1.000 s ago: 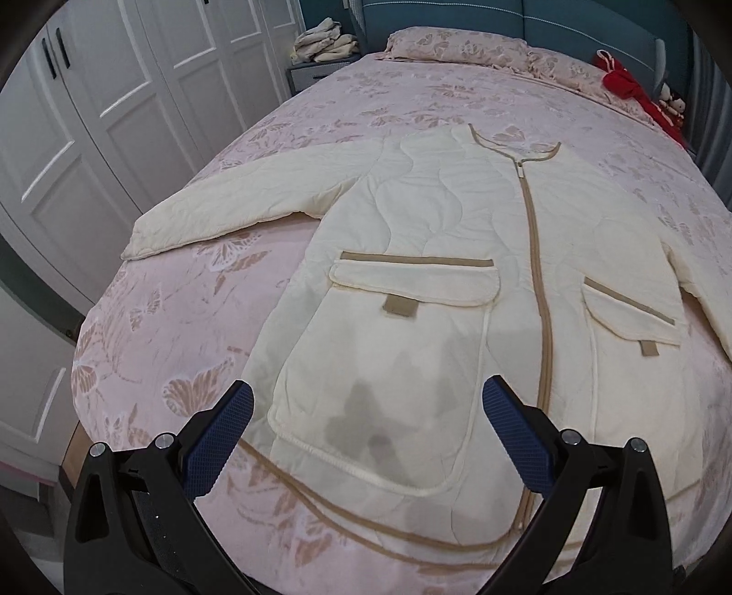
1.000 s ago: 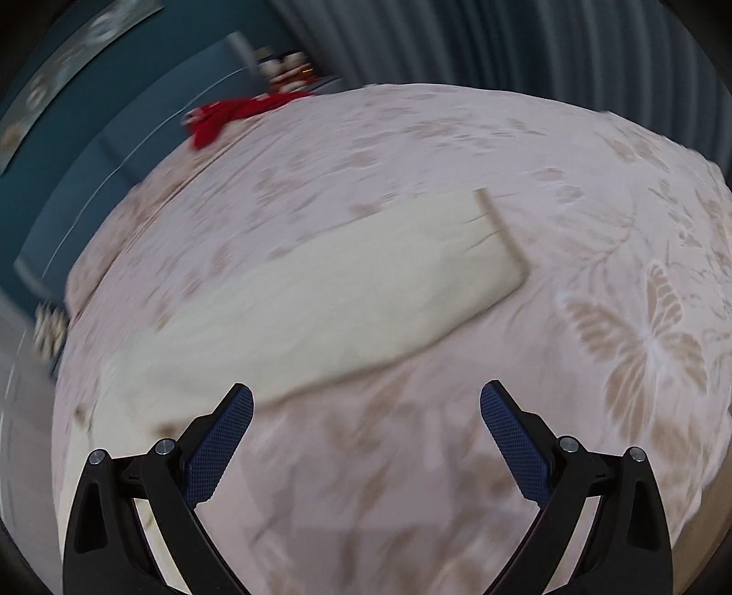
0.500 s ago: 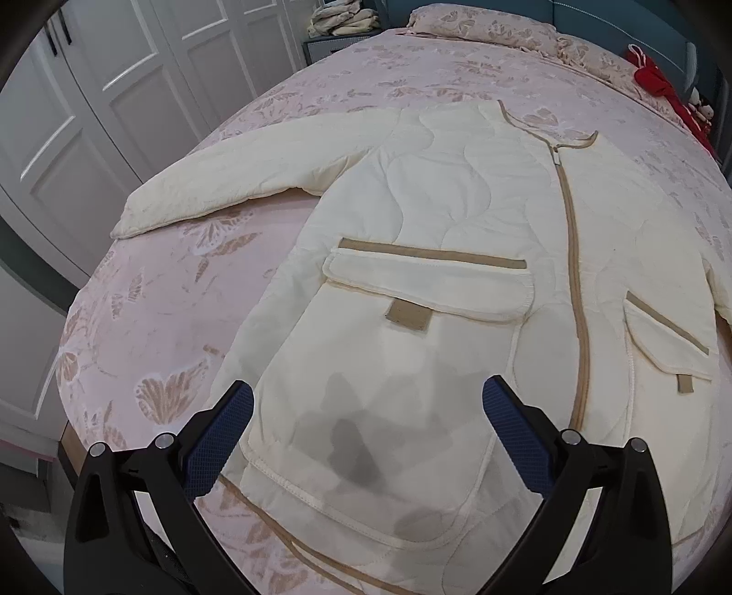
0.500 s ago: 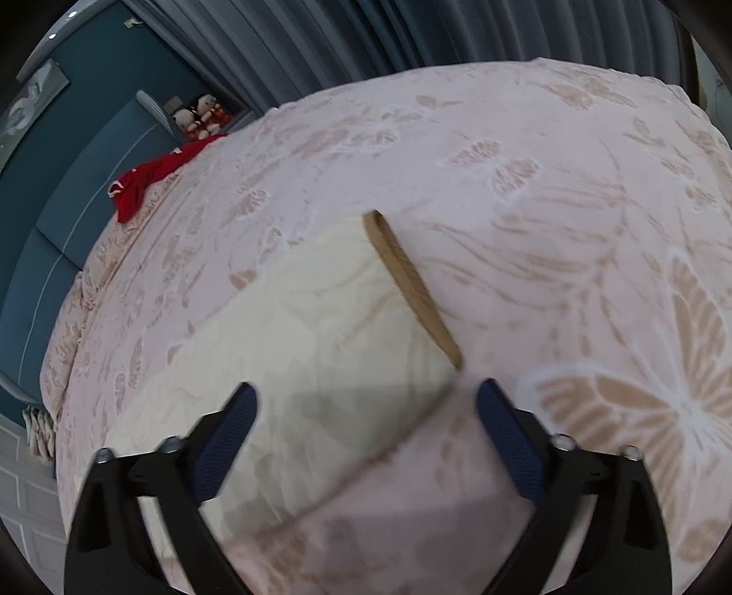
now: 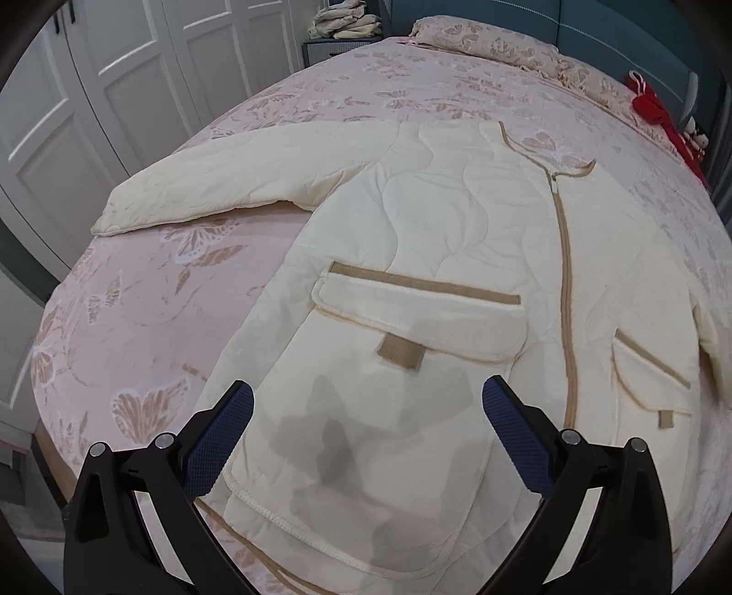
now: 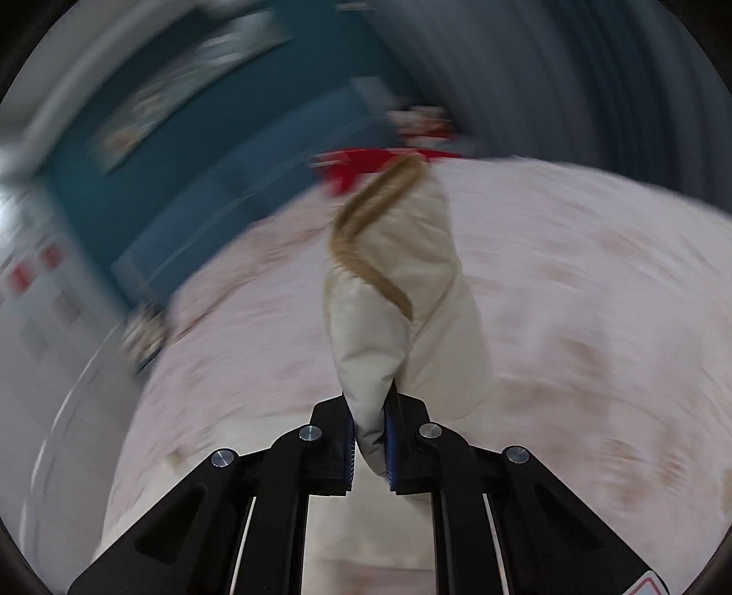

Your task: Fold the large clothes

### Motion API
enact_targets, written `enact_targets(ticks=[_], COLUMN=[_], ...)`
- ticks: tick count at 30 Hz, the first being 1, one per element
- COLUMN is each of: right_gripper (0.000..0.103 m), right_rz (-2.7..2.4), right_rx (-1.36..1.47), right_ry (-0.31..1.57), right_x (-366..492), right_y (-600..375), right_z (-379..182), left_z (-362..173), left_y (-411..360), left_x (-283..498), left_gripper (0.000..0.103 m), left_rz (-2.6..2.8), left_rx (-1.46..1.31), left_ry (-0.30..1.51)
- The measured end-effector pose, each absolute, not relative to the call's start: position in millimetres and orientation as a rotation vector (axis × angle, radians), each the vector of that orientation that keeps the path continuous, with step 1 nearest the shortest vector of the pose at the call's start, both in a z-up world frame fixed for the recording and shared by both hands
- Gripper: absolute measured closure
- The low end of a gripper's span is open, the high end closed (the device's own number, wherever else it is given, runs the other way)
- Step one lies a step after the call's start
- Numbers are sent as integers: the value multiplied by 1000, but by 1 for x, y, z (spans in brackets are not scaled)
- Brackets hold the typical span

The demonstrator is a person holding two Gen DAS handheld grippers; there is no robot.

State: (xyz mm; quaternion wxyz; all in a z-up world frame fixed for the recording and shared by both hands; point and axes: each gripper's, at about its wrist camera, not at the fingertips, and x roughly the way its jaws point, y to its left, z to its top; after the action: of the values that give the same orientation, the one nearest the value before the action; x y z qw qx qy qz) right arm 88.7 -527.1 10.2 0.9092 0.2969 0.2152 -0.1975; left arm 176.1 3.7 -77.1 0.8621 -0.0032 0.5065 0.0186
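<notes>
Item 1, jacket: cream quilted, tan trim, zipped up the front, laid flat face-up across the bed. We note one sleeve stretched out flat toward the wardrobe side. The other sleeve is raised off the bedding, its tan cuff band uppermost; the right wrist view is heavily blurred.

Item 2, large flap pocket with tan tab, on the jacket front; a smaller flap pocket lies across the zip from it.

Item 3, right gripper: our jaws are closed tight on a fold of the raised sleeve, cloth pinched between the blue pads.

Item 4, left gripper: our jaws stand wide apart and hold nothing, above the lower hem and the large pocket, casting a grey shadow on the cloth.

Item 5, surroundings: pink butterfly-print bedspread under everything; matching pillow at the head; red cloth at the far corner, well apart from the jacket; folded pale laundry on a bedside cabinet; white panelled wardrobe doors along one side; teal headboard behind the pillow
</notes>
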Motion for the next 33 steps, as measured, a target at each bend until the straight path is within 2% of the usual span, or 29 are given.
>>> enact_targets(ticks=[4,8,9,11,13,14,15,16,23,27,28,30,31,33], right_gripper=[93,93,90,82,57,50,42,40,37,37,37,37,37,37], right_rz=[-113,126,173,267,284,274,268,262,3,-146,-165,-213,-224,-243], right_rx=[470,348,323,311,290,291,305,334,563,662,682,717,737,777], right_ry=[505,617,654,739,812,833,839,839,844,831,820,801,794,782], right_x=[165,217,225,238,239,235,230,220,151,134,132,130,132,137], right_y=[-418,-301,-276,-231,-198,-190,-190,-191,-279,-339,-350,-372,-380,-392], right_z=[38,19,9,-18,-42,-50,-56,-61,-86,-102,-105,-109,-114,-121], left_z=[-67,-56,-54,-51,-50,-52,-53,-56,-108,-134,-134,-136,-136,-133], left_y=[16,36,39,50,56,57,57,57,17,-3,-7,-13,-14,-15], left_x=[184,198,202,213,227,233,239,245,275,274,272,273,274,279], left_gripper=[5,5,5,5,5,5,5,5,5,9,12,40,46,82], left_rz=[12,-6,-10,-27,-59,-80,-98,-115,-240,-240,-236,-262,-246,-239], left_rx=[-86,-155,-170,-219,-272,-297,-322,-348,-459,-520,-513,-525,-514,-494], left_ry=[1042,1016,1013,1008,1024,1030,1037,1043,1189,1257,1244,1264,1273,1263])
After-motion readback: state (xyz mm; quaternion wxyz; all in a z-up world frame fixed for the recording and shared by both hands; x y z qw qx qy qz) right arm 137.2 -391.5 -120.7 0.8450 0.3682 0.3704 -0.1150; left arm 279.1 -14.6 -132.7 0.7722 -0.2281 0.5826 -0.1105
